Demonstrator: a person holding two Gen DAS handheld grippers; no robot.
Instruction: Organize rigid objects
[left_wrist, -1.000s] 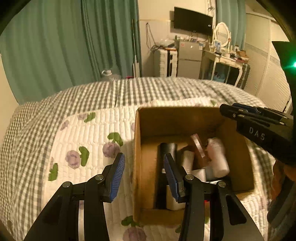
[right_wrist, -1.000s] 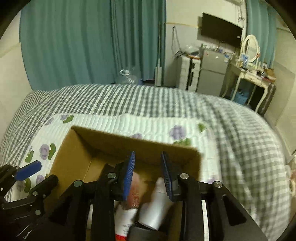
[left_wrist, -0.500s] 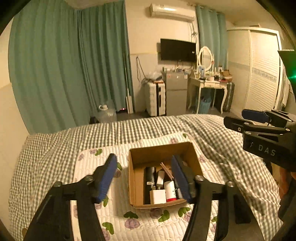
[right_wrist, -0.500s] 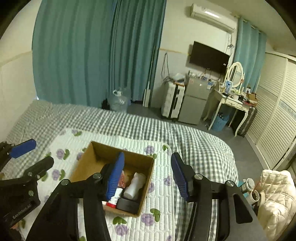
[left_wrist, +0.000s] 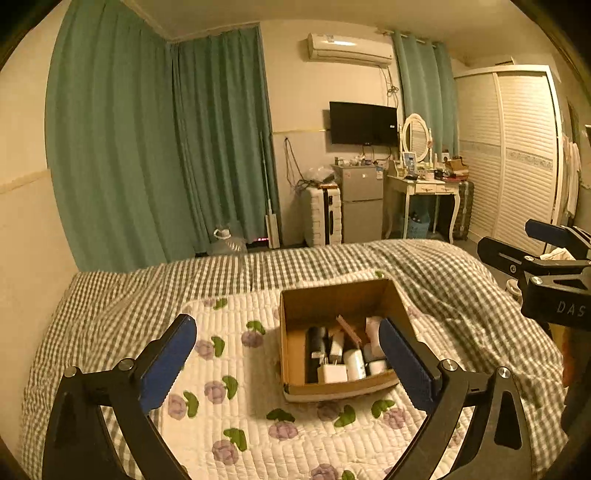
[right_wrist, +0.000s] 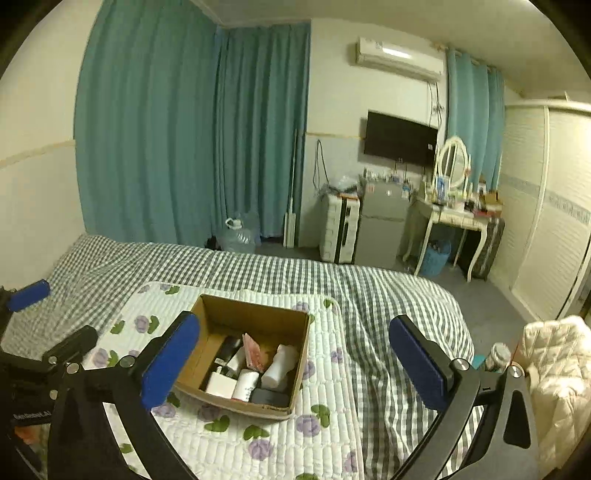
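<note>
An open cardboard box (left_wrist: 295, 354) sits on a floral quilted mat on the bed; it also shows in the right wrist view (right_wrist: 255, 317). Inside lie several items: a black cylinder (left_wrist: 314, 347), a white charger (left_wrist: 332, 373), white bottles (right_wrist: 279, 363), a pink packet (right_wrist: 253, 350). My left gripper (left_wrist: 286, 354) is open and empty, held high above and back from the box. My right gripper (right_wrist: 293, 356) is open and empty, also well back from the box.
The floral mat (left_wrist: 236, 406) lies on a checked bedspread (right_wrist: 388, 295). Beyond the bed stand curtains, a water jug (right_wrist: 238, 236), a suitcase, a small fridge (left_wrist: 360, 203) and a dressing table. A white jacket (right_wrist: 557, 369) lies to the right.
Both grippers have pulled up and back from inside the box to well above the bed. Both have opened wider. The box and its contents stay in place.
</note>
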